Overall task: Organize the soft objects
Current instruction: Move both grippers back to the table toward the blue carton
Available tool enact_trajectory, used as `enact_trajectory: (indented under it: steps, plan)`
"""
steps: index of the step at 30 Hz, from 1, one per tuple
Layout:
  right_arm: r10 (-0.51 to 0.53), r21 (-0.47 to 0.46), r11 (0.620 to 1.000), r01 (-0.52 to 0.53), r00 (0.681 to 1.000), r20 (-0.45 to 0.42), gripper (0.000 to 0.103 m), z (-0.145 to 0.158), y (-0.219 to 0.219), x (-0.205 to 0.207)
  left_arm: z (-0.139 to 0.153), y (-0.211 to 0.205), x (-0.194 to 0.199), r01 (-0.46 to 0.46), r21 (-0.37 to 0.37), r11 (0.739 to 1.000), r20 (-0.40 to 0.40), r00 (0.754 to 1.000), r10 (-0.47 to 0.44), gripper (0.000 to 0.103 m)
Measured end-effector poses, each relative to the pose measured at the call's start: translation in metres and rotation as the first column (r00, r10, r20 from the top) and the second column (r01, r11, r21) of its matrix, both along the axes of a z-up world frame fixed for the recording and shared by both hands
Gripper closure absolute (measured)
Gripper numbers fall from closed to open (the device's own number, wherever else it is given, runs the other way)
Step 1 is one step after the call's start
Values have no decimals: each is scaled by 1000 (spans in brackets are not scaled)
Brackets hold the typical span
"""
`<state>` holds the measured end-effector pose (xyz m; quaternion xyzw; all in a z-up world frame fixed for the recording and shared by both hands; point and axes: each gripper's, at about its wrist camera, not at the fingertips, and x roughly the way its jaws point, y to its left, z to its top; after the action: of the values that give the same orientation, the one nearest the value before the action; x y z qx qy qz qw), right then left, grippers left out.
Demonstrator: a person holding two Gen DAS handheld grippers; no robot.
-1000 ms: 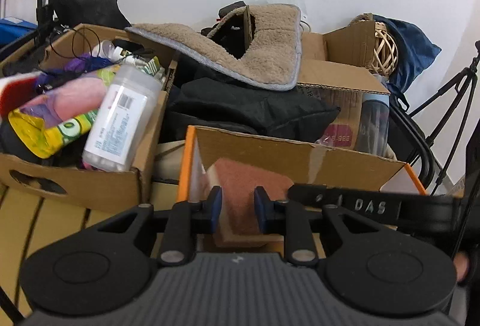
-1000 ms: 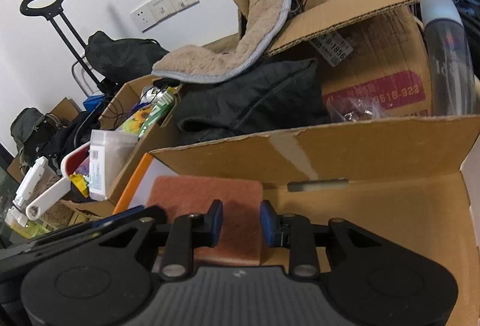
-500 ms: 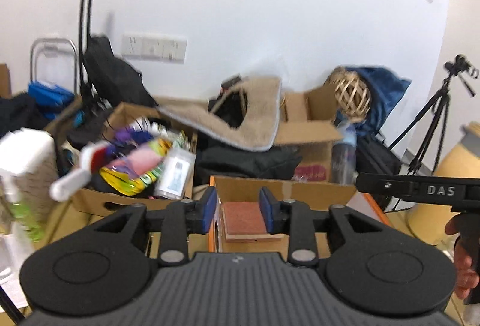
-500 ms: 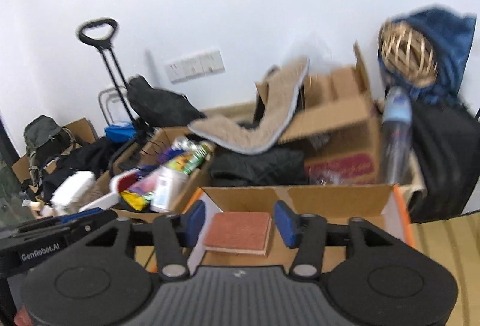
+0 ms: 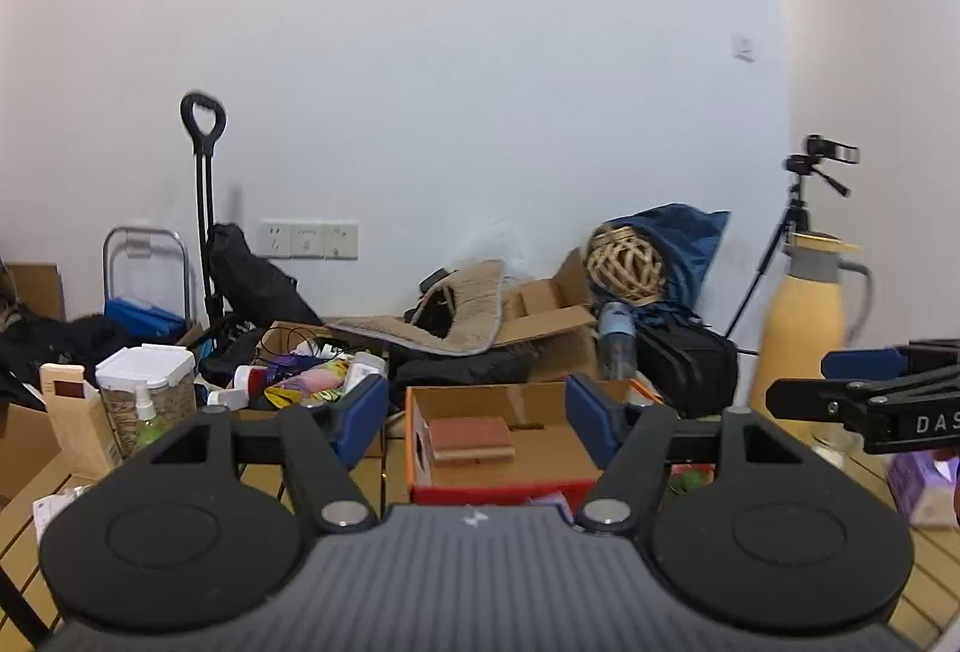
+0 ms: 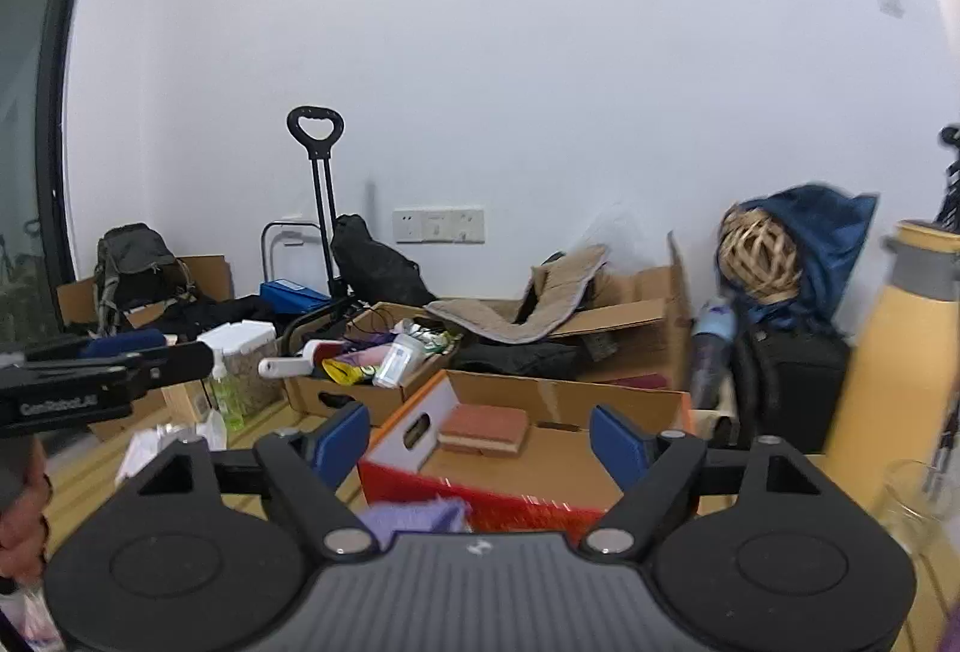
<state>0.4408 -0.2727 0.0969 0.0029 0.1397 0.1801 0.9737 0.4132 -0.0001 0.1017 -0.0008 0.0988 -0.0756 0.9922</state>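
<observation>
A red-brown sponge (image 5: 472, 436) lies inside an open cardboard box (image 5: 543, 463) with a red front on the wooden table. It also shows in the right wrist view (image 6: 485, 429), inside the same box (image 6: 558, 463). My left gripper (image 5: 477, 418) is open and empty, held back from the box. My right gripper (image 6: 480, 439) is open and empty, also back from the box. A purple soft thing (image 6: 417, 517) lies just under the right gripper, in front of the box.
A second cardboard box (image 6: 360, 382) full of bottles and packets stands left of the sponge box. A yellow flask (image 6: 894, 364) and a clear glass (image 6: 918, 502) stand at the right. A lidded jar (image 5: 147, 391) and cartons stand at the left. Clutter lines the wall.
Both grippers have pulled back and up from inside the box, and both jaws have opened wide. The sponge stays in the box.
</observation>
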Motion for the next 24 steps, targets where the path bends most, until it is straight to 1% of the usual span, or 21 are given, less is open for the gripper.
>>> enact_trajectory:
  steps: [2, 5, 7, 10, 13, 15, 18, 21, 24]
  plan:
    - [-17, 1, 1000, 17, 1000, 22, 20, -12, -7, -30, -12, -7, -34, -1, 16, 1000, 34, 999, 0, 27]
    - [-34, 18, 999, 33, 999, 39, 18, -33, -16, -74, -33, -15, -78, -9, 45, 999, 66, 998, 6, 25]
    - [-33, 41, 999, 32, 999, 29, 15, -50, -21, -101, -49, -18, -105, -6, 57, 998, 71, 997, 2, 23]
    - [-24, 67, 997, 25, 1000, -19, 15, -75, -26, -136, -71, -17, -140, 18, 46, 999, 50, 999, -20, 21]
    - [-49, 55, 997, 50, 998, -32, 15, -96, -28, -171, -92, -11, -169, 16, -11, 1000, -16, 1000, -16, 20]
    - [-72, 62, 995, 75, 997, -37, 15, -109, -30, -196, -102, -8, -181, 23, -31, 999, -45, 999, -25, 20]
    - [-91, 40, 995, 93, 995, -39, 15, -121, -29, -214, -108, -9, -188, 44, -19, 999, -56, 997, -45, 20]
    - [-103, 12, 995, 104, 994, -33, 15, -124, -27, -215, -111, -12, -185, 49, -27, 998, -59, 997, -50, 20]
    - [-113, 23, 993, 114, 993, -18, 15, -125, -29, -212, -114, -13, -180, 54, -31, 998, -58, 997, -55, 20]
